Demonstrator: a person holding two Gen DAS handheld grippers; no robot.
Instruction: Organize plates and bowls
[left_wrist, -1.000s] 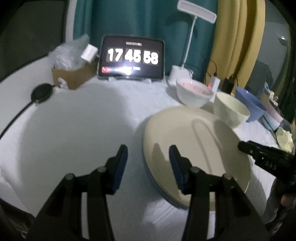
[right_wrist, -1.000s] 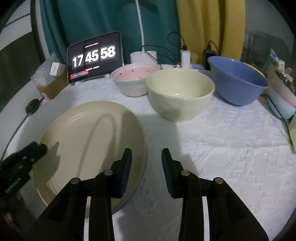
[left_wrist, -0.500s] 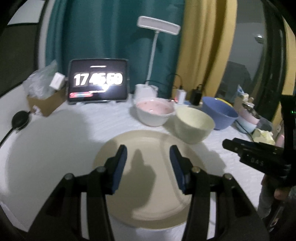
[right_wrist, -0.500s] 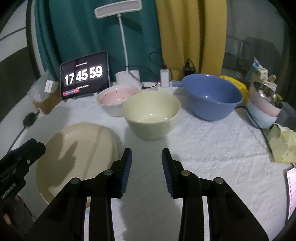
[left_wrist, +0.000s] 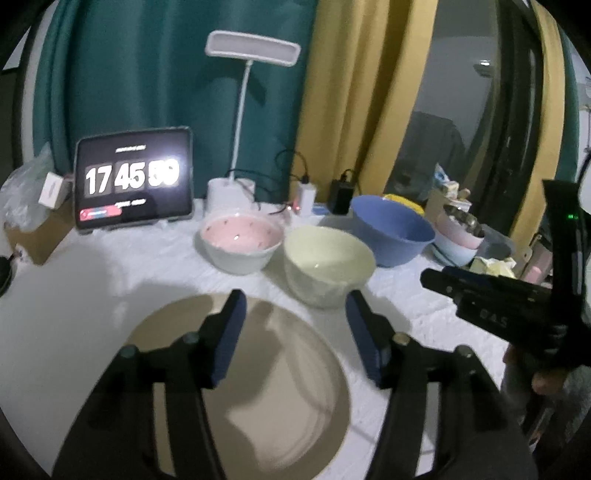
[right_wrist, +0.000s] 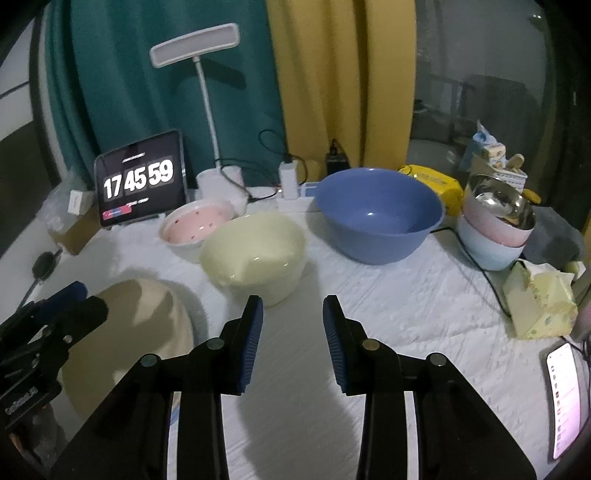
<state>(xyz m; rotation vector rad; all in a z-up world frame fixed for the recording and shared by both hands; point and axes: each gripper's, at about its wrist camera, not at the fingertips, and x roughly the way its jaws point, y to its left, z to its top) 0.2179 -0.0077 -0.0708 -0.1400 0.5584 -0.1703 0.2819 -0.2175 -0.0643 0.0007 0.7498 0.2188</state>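
A large beige plate (left_wrist: 266, 391) lies flat on the white cloth; it also shows in the right wrist view (right_wrist: 147, 332). Behind it stand a pale yellow bowl (left_wrist: 327, 264) (right_wrist: 258, 251), a white bowl with pink inside (left_wrist: 240, 242) (right_wrist: 197, 227) and a big blue bowl (left_wrist: 391, 229) (right_wrist: 378, 218). My left gripper (left_wrist: 293, 306) is open and empty, raised above the plate. My right gripper (right_wrist: 293, 314) is open and empty, above bare cloth in front of the yellow bowl.
A tablet clock (right_wrist: 140, 181), a desk lamp (right_wrist: 221, 177), chargers and cables line the back. Stacked pastel bowls with a metal one (right_wrist: 496, 229), a tissue pack (right_wrist: 539, 306) and a lit phone (right_wrist: 565, 398) sit at the right. A cardboard box (left_wrist: 33, 229) is at the left.
Both grippers have lifted and pulled back from the table, so more of the bowls and room shows. The left gripper has swung right over the plate. Both stay open.
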